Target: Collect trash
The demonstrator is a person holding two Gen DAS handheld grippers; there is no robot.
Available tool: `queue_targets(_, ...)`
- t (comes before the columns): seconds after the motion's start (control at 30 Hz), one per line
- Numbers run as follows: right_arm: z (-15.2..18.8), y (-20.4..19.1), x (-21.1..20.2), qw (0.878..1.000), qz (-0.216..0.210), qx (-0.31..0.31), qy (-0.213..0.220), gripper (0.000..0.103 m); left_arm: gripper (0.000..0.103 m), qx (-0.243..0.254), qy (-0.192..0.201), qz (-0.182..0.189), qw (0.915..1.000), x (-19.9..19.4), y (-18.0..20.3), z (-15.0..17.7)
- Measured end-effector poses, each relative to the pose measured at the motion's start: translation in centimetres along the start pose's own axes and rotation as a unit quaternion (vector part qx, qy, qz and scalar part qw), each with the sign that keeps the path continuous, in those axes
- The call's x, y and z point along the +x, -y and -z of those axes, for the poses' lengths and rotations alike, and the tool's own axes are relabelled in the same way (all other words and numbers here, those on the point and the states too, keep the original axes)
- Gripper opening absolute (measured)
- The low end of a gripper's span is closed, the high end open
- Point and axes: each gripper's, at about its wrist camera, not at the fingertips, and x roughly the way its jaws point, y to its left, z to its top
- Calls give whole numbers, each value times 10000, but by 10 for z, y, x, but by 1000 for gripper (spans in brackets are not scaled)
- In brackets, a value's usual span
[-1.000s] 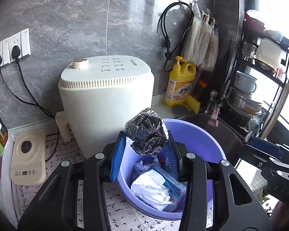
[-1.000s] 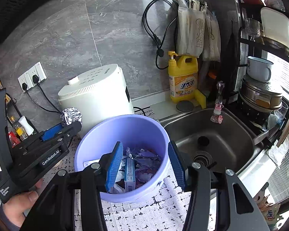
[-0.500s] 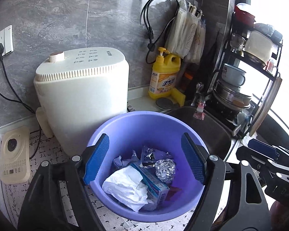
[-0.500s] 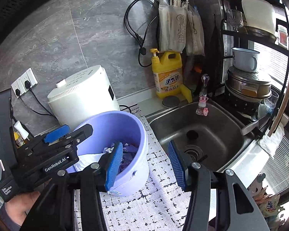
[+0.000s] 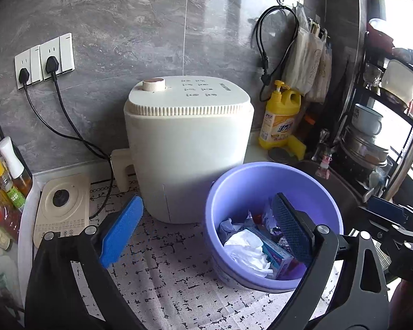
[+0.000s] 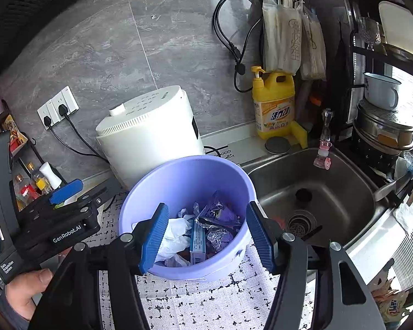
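Both the left hand-held gripper [image 5: 203, 228] and right hand-held gripper [image 6: 206, 233] are opening, empty, over a purple bucket [image 6: 184, 176] holding tissue, foil and wrappers on the bench [image 6: 206, 299].

We face a grey marbled tile wall [image 5: 118, 27] behind a kitchen counter covered by a white mat with black dashes [image 6: 206, 302]. Taking the steel sink [image 6: 330, 192] as our landmark: to its left stands a cream appliance [image 6: 148, 134], and further left a double wall socket [image 6: 57, 107] with two black plugs. Behind the sink sits a yellow soap bottle [image 6: 274, 107], with bags and a black cable [image 6: 228, 27] hung on hooks above. Right of the sink, a black rack [image 6: 377, 55] holds pots, against bright window light.
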Motion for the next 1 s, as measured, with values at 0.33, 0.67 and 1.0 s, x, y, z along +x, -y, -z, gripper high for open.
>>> queue_targets(0.33,1,-36,11,9990,-277,-335,-45,91,97,-246,46,-502,9984,-28,-51,9)
queue_targets(0.67,5,-69,27,9969,-612,-476,-163,95,97,-577,4,-838,9948,-43,-93,21)
queue_targets(1.0,8,-96,37,9952,-797,-518,-252,95,97,-603,69,-911,9940,-59,-110,24)
